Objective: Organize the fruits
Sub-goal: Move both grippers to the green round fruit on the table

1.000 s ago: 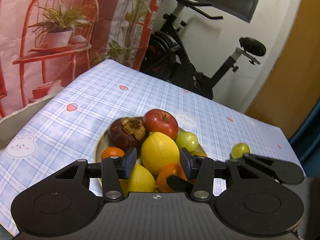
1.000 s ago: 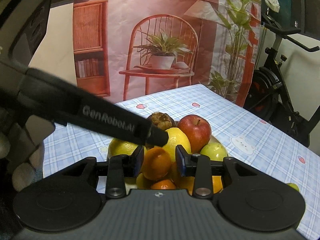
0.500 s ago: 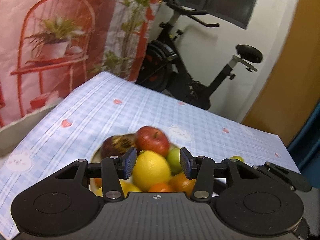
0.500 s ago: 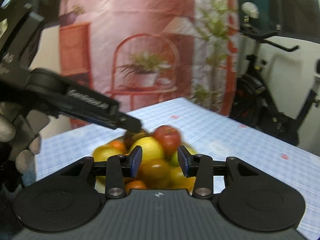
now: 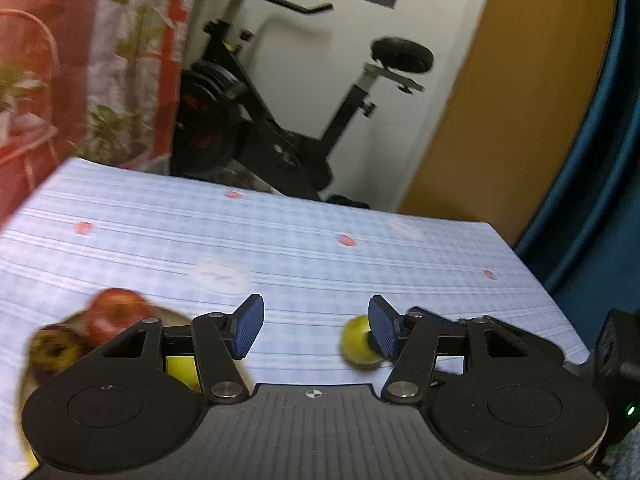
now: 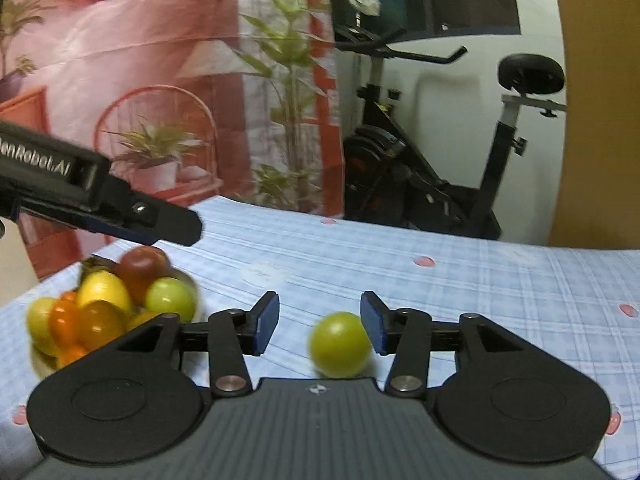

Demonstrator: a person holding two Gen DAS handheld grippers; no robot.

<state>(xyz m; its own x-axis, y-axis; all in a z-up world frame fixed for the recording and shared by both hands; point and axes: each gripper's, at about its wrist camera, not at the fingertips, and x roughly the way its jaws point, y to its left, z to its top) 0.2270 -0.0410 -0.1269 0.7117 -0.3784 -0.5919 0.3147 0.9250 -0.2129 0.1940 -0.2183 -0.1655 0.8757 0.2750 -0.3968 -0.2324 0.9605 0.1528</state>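
A bench draped in a pale blue checked cloth with small strawberry prints fills the lower half of both wrist views. Behind it stand a black exercise bike and a red printed backdrop showing a chair and potted plants.

Toward the left of the bench sits a shallow pale plate, heaped with fruit: a dark red apple, a yellow lemon, a green round fruit and several small oranges. The heap looks nearly complete, so the plate appears to be the gathering place for the task.

One small round green fruit lies alone on the cloth, well apart from the plate (likely the last stray to be brought in).

The right gripper points down at this lone fruit. Its blue-padded fingers have just been opening and stand moderately apart. The fruit sits between them, nearer the right pad, but not visibly pressed, so nothing is held.

The left gripper also hovers low over the cloth. Its fingers have likewise just been opening and stand fairly wide, with only bare cloth between them. In its view the same green fruit peeks out just behind the right-hand pad; whether they touch cannot be told through the blur.
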